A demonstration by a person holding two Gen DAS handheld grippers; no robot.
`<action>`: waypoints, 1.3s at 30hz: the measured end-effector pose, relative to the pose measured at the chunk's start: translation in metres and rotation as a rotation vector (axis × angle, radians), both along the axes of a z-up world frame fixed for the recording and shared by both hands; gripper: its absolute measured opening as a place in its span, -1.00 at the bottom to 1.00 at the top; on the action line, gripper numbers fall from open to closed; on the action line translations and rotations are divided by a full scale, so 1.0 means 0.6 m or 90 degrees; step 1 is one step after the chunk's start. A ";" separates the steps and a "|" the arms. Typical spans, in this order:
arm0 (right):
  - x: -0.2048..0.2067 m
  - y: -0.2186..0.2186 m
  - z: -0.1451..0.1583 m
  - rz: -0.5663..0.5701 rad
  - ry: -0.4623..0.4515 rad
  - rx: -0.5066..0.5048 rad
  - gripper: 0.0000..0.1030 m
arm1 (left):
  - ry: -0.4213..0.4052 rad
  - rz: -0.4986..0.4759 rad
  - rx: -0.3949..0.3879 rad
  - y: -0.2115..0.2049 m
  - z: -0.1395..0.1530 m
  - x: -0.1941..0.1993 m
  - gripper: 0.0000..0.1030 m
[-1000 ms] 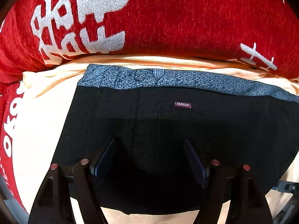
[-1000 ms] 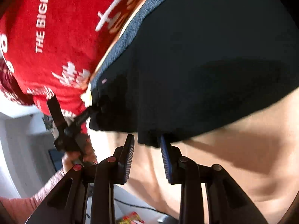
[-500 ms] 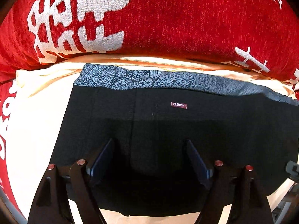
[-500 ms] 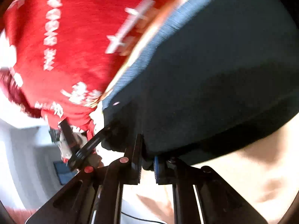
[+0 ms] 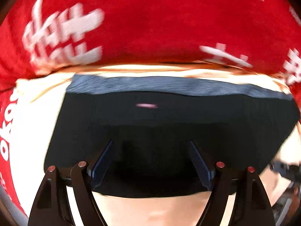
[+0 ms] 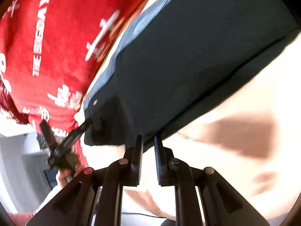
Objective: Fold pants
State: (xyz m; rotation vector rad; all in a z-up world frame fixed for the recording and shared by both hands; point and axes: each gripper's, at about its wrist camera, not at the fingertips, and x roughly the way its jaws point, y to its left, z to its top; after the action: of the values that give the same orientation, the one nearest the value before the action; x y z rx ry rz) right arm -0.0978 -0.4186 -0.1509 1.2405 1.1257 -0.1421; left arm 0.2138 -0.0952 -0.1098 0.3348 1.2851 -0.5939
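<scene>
The black pants lie folded on a cream sheet, their grey-blue waistband towards a red blanket. My left gripper hangs open above the near half of the pants, its pads wide apart and touching nothing. In the right wrist view the pants show a thick layered front edge. My right gripper is at that edge and its jaws are opening. A narrow gap shows between the pads, with the fabric edge at their tips and no pad pressing on it. The left gripper shows at the pants' far corner.
A red blanket with white lettering bulges right behind the waistband. The cream sheet stretches to the right of the pants. A hand holds the left gripper, with grey floor and furniture beyond the bed's edge.
The right gripper closed on the pants' front edge half a second ago; now its pads stand apart again. The left gripper drew back and up a little, still open.
</scene>
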 end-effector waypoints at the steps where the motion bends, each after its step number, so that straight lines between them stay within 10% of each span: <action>1: -0.007 -0.011 -0.002 -0.017 0.003 0.001 -0.47 | 0.009 -0.012 -0.008 -0.018 0.001 -0.016 0.57; 7: -0.041 -0.076 -0.025 -0.158 -0.004 0.041 -0.37 | 0.065 -0.049 -0.010 -0.114 -0.051 -0.106 0.57; 9: -0.054 -0.088 -0.031 -0.205 0.010 0.044 -0.84 | 0.075 -0.077 0.014 -0.127 -0.070 -0.138 0.57; 11: -0.064 -0.090 -0.038 -0.225 0.017 0.046 -0.86 | 0.048 -0.087 0.012 -0.124 -0.070 -0.156 0.57; 27: -0.090 -0.172 0.063 -0.067 0.063 -0.169 -0.83 | 0.042 -0.085 0.020 -0.227 0.010 -0.140 0.69; 31: -0.097 -0.215 0.051 -0.113 0.061 -0.128 -0.03 | 0.039 -0.098 0.015 -0.298 0.007 -0.144 0.69; 37: -0.132 -0.254 0.005 -0.217 0.032 -0.043 -0.03 | 0.070 -0.124 0.031 -0.350 -0.045 -0.200 0.69; 39: -0.137 -0.265 -0.013 -0.250 0.025 -0.011 -0.34 | 0.041 -0.146 0.054 -0.356 -0.055 -0.225 0.69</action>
State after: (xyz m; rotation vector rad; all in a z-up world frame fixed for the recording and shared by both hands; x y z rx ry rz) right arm -0.1802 -0.5774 -0.1588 1.4376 0.9003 -0.4729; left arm 0.0786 -0.3090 -0.1429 0.5419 1.3465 -0.7504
